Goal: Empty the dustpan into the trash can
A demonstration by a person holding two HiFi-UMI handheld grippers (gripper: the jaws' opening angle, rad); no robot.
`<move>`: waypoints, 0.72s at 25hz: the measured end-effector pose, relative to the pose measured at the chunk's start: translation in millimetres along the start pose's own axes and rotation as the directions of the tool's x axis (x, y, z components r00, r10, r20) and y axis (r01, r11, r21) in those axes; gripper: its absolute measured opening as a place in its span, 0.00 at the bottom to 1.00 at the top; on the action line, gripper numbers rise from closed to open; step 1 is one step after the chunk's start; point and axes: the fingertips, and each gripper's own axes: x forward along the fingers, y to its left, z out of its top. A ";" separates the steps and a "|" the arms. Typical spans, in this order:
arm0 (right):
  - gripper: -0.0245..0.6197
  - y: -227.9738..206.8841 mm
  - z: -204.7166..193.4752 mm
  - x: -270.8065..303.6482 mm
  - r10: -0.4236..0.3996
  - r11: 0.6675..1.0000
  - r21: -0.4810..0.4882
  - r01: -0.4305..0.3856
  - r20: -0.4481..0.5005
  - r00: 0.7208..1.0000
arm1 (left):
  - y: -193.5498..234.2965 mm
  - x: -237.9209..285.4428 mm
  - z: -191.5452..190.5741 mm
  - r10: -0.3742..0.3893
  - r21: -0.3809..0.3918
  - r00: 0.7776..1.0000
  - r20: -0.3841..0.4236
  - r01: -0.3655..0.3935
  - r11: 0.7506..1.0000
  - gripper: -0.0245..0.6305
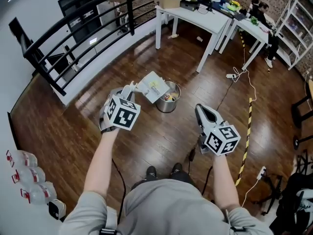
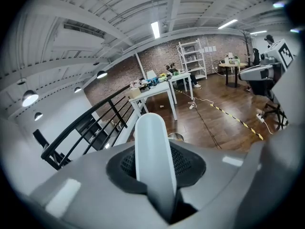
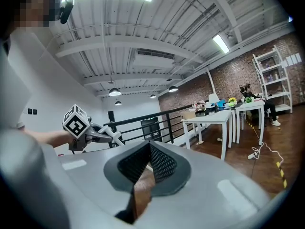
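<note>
Head view steeply down, gripper views forward, sharing white table (image 1: 188, 14)

upper left: black railing (image 1: 73, 33) | upper centre: cluttered white tables (image 1: 195, 14) | upper right: white shelving (image 1: 293, 28) | lower left: plastic bottles (image 1: 24, 175) | right: yellow-black striped tape (image 1: 246, 141) on wooden floor (image 1: 161, 131)

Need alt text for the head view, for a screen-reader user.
Seen from above, the person's left gripper is shut on a white dustpan whose far edge overlaps the rim of a metal trash can on a wood floor. The right gripper is off to the right, holding nothing. A black railing and white tables lie beyond.
</note>
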 end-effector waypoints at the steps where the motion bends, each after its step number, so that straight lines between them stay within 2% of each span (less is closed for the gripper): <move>1: 0.04 -2.3 1.9 -2.4 -0.003 1.000 0.001 0.003 0.007 1.000 | -5.1 -0.1 3.6 -0.007 0.016 1.000 -0.012 0.007 1.000 0.18; 5: 0.04 -24.1 12.8 -18.7 -0.001 1.000 0.006 0.000 0.046 0.999 | -33.3 1.7 29.1 -0.017 0.092 0.999 -0.032 0.020 0.996 0.18; 10: 0.04 -71.9 17.0 -56.6 0.008 1.000 0.022 -0.010 0.076 0.997 | -80.9 9.2 66.8 -0.008 0.172 0.998 -0.067 0.019 0.985 0.18; 14: 0.04 -114.4 20.2 -87.2 0.012 0.999 0.032 -0.015 0.090 0.996 | -133.1 20.7 102.1 -0.023 0.281 0.996 -0.092 0.048 0.959 0.18; 18: 0.04 -137.3 26.0 -110.3 0.018 0.999 0.026 -0.020 0.104 0.994 | -172.4 33.9 130.6 -0.048 0.350 0.993 -0.111 0.084 0.933 0.18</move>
